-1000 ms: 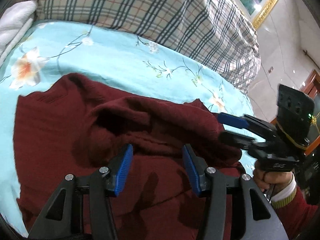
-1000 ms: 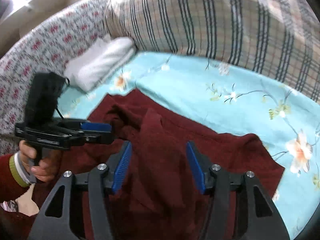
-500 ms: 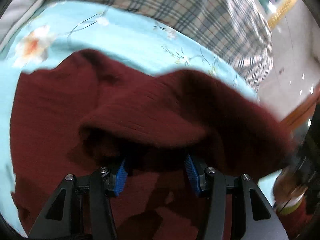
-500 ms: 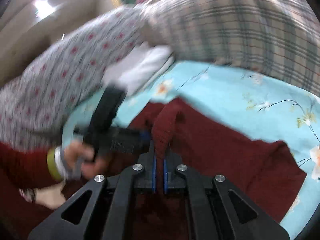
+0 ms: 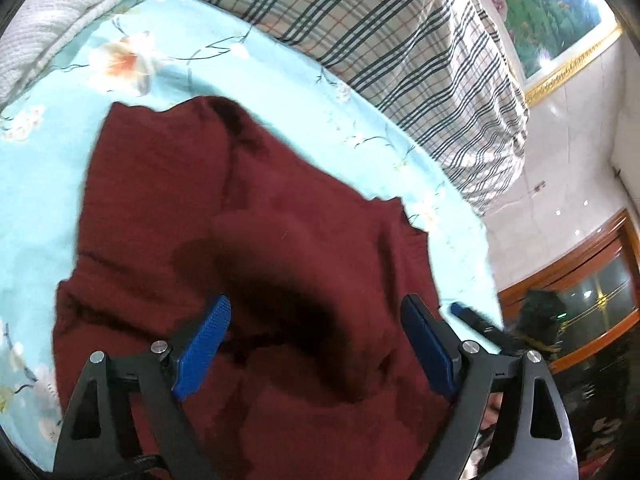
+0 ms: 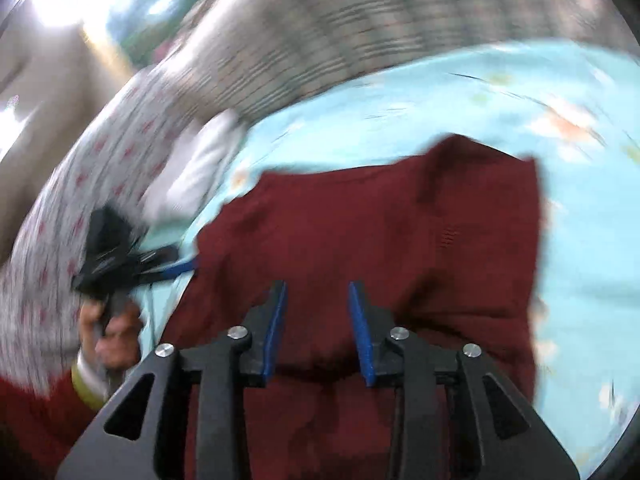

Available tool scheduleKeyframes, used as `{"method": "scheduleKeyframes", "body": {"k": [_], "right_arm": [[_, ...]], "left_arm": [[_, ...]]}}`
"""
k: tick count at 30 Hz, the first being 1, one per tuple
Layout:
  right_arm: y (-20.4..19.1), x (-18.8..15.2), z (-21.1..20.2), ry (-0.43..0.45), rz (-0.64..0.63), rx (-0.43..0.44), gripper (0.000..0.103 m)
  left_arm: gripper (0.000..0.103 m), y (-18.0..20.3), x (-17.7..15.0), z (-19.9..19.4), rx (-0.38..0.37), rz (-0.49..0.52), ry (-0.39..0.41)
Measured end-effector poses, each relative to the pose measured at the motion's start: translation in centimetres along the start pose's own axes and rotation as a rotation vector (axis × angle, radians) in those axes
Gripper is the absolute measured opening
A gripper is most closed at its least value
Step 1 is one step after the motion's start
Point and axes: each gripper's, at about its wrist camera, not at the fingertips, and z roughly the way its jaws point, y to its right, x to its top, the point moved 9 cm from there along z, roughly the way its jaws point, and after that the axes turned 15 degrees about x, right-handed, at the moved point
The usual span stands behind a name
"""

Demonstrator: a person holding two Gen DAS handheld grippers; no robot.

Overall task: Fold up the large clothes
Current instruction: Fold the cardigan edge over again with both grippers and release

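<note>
A dark red knitted sweater (image 5: 248,216) lies on the light blue flowered bedsheet (image 5: 80,80), a fold of it doubled over its middle. My left gripper (image 5: 316,344) is open just above the near part of the sweater, holding nothing. In the blurred right wrist view the sweater (image 6: 400,232) fills the middle. My right gripper (image 6: 318,328) is open over its near edge, empty. The left gripper (image 6: 176,268) shows there at the sweater's left edge, and the right gripper (image 5: 464,312) shows at the right in the left wrist view.
A plaid pillow (image 5: 392,40) lies along the far side of the bed. A white folded towel (image 5: 52,20) sits at the far left corner. A flower-print headboard cover (image 6: 80,184) is on the left. The bed edge, tiled wall and a wooden cabinet (image 5: 592,272) are to the right.
The right gripper closed on a sweater fold, carried it over the body, and has now opened and let it go. The left gripper stayed open and pulled back a little.
</note>
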Motion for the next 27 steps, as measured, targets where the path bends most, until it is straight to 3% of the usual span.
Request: {"method": "scheduleKeyframes", "body": {"k": [2, 6, 8, 10, 11, 12, 13, 17, 19, 23, 27], "right_arm": [[1.4, -0.2, 0.0, 0.012, 0.062, -0.031, 0.045], [2.1, -0.4, 1.4, 0.015, 0.122, -0.036, 0.046], [2.2, -0.2, 2.0, 0.012, 0.127, -0.044, 0.047], [2.6, -0.6, 2.9, -0.015, 0.127, -0.076, 0.048], [2.8, -0.9, 3.3, -0.031, 0.128, -0.094, 0.048], [3.0, -1.0, 3.8, -0.046, 0.131, -0.102, 0.032], [2.9, -0.8, 4.0, -0.053, 0.131, -0.095, 0.005], [0.4, 2.5, 0.4, 0.148, 0.044, -0.02, 0.005], [0.6, 3.2, -0.9, 0.202, 0.023, -0.035, 0.005], [4.8, 1.0, 0.5, 0.108, 0.094, -0.143, 0.004], [6.3, -0.4, 0.1, 0.093, 0.183, -0.157, 0.007]], "left_arm": [[0.087, 0.3, 0.5, 0.7, 0.02, -0.011, -0.017], [0.087, -0.3, 0.3, 2.3, 0.068, -0.045, -0.045], [0.082, -0.9, -0.2, 2.6, 0.071, -0.052, -0.04], [0.065, -1.3, -0.8, 2.8, 0.084, -0.033, -0.024], [0.046, -1.2, -1.0, 3.0, 0.088, -0.013, -0.023], [0.019, -1.0, -1.3, 3.2, 0.085, 0.003, -0.029], [0.006, -0.7, -1.5, 3.5, 0.084, 0.025, -0.035], [0.006, 0.7, -0.8, 1.7, 0.117, 0.106, 0.084], [0.006, 1.0, -0.8, 0.9, 0.108, 0.12, 0.137], [0.006, 0.4, -2.2, 2.4, 0.125, 0.147, 0.123], [0.007, -0.4, -3.9, 4.3, 0.19, 0.174, 0.08]]}}
